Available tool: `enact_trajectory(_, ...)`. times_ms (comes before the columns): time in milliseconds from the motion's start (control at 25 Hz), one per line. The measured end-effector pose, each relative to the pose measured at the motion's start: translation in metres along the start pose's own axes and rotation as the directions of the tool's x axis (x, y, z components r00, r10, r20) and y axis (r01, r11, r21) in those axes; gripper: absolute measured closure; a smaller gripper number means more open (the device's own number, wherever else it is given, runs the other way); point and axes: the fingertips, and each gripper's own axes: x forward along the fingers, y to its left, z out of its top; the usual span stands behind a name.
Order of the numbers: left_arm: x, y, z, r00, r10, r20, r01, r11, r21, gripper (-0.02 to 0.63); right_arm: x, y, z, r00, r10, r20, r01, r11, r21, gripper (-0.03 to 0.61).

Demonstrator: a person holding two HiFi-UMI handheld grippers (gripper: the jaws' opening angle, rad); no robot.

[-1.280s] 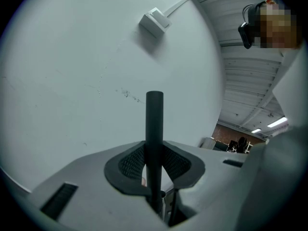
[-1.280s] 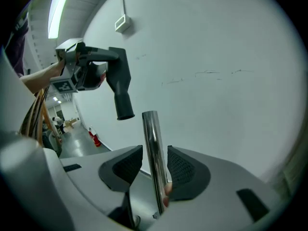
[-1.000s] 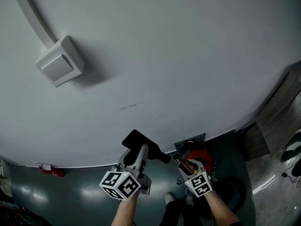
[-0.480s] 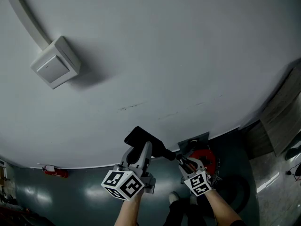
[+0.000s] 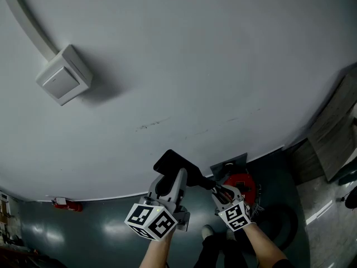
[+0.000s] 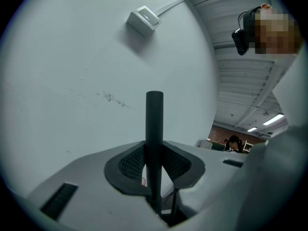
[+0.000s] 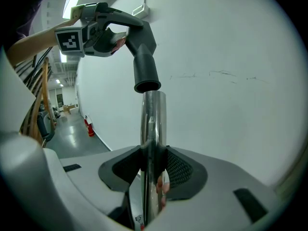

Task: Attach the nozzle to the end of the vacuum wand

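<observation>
My left gripper is shut on the black nozzle, which I see edge-on between its pads in the left gripper view. My right gripper is shut on the chrome vacuum wand; its jaws have just been closing a little with the wand between them. In the right gripper view the nozzle hangs from the left gripper, its round socket just above the wand's open end and slightly to the left. The two look barely apart.
A white wall fills most views, with a junction box and conduit on it. The red vacuum body and a black hose coil lie on the grey floor below. A red fire extinguisher stands by the wall.
My left gripper has carried the nozzle right and a little up, toward the wand's end. The right gripper has stayed in place on the wand.
</observation>
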Motion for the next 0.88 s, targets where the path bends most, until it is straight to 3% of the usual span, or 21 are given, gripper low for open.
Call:
enact_trajectory(440, 0.002, -0.021, -0.014, 1.000, -0.026, 0.002, 0.025, 0.998, 0.064, 0.526, -0.007, 0.003, 0.000, 1.000, -0.002, 0.018, 0.002, 1.000, -0.002, 0.419)
enact_trajectory(680, -0.002, -0.044, -0.018, 0.998, -0.059, 0.025, 0.053, 0.981, 0.186, 0.526, -0.010, 0.000, 0.000, 1.000, -0.011, 0.022, 0.011, 1.000, 0.000, 0.419)
enact_trajectory(760, -0.001, -0.040, -0.019, 0.999, -0.047, 0.019, 0.043, 0.985, 0.169, 0.526, -0.011, 0.000, 0.000, 1.000, -0.010, 0.027, 0.010, 1.000, -0.003, 0.420)
enact_trajectory(880, 0.005, -0.023, -0.017, 0.999, -0.039, 0.000, 0.039, 0.996, 0.079, 0.528, -0.013, 0.004, -0.001, 0.999, -0.009, 0.036, 0.009, 1.000, -0.012, 0.420)
